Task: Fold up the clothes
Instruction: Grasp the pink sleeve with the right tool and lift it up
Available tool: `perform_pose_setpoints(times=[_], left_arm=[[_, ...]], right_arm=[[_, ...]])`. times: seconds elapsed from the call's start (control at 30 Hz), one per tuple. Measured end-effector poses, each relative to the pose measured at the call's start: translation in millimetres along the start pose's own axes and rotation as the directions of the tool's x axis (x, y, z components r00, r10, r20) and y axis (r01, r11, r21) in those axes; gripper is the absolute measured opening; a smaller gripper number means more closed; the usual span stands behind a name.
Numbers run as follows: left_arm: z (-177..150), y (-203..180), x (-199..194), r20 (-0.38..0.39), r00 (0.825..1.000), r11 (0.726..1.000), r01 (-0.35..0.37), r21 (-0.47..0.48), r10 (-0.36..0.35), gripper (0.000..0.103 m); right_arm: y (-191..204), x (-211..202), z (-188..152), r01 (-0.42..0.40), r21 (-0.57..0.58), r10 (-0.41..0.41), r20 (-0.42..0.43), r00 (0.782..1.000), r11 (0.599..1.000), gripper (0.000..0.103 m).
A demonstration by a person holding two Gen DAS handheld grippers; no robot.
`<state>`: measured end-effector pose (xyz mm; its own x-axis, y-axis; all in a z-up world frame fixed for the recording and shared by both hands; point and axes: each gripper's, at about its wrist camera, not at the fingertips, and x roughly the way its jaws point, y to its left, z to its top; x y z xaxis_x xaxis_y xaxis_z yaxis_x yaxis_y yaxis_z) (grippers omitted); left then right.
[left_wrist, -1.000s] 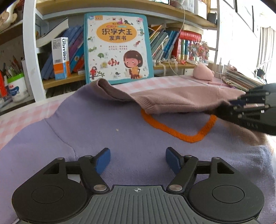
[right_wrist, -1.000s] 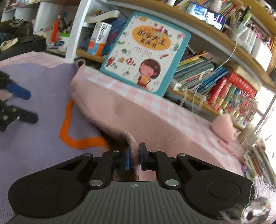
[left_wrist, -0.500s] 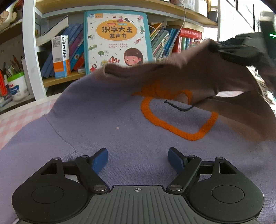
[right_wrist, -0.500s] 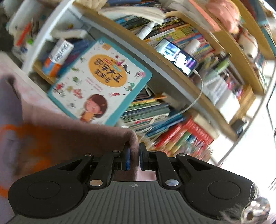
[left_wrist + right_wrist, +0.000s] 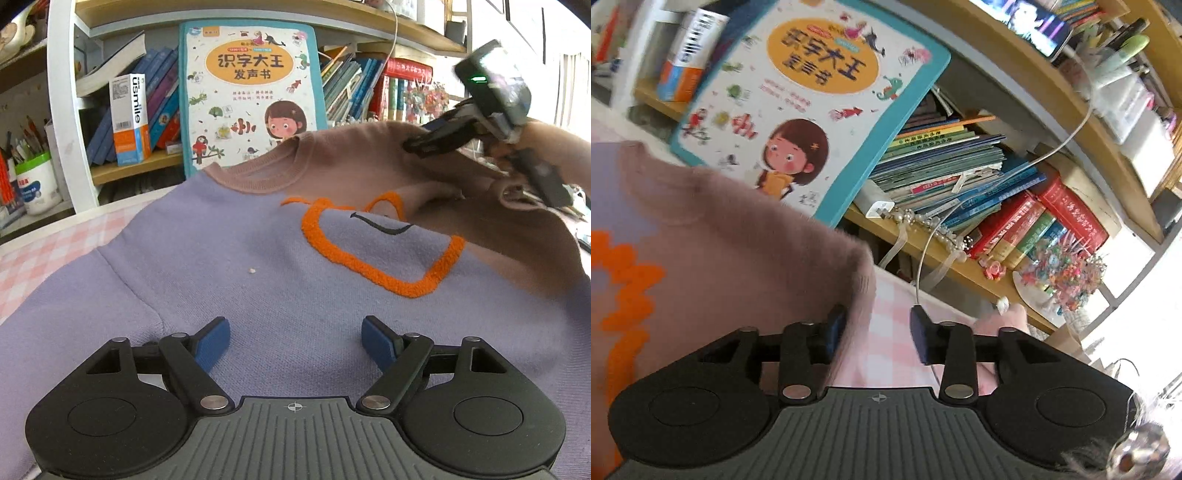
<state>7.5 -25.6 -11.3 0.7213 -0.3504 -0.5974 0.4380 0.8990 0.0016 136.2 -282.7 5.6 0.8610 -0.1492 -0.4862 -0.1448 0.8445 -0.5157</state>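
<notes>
Left gripper points down at a slant over the sweater, jaws spread wide, nothing between them; both blue pads hang just above the lilac knit. Right gripper is raised at the sweater's far side, pointing slightly down toward the bookshelf; its jaws are opening. The brown sleeve drapes against the left pad, the other pad stands clear of it, so the cloth is released, not pinched. One sweater, lying front-up on the table with its pink checked cloth: lilac body, brown collar, one orange outline motif on the chest. In the left wrist view the right gripper sits above the lifted brown sleeve. One large picture book stands against the shelf behind the collar. One white and orange box stands left of it. Two grippers counted, one sleeve lifted.
</notes>
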Motion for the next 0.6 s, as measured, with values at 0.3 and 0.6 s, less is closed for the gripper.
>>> perform_pose_setpoints(times=[0.3,0.6], left_arm=[[0,-1,0,-0.002,1.000,1.000,-0.010,0.014,0.010,0.083],[0,1,0,-0.003,1.000,1.000,0.002,0.010,-0.002,0.084]], right_arm=[[-22,-77,-68,-0.077,0.120,0.082,-0.035,0.996,0.990,0.032],[-45,-109,-59,0.145,0.137,-0.158,0.088,0.984,0.980,0.004]])
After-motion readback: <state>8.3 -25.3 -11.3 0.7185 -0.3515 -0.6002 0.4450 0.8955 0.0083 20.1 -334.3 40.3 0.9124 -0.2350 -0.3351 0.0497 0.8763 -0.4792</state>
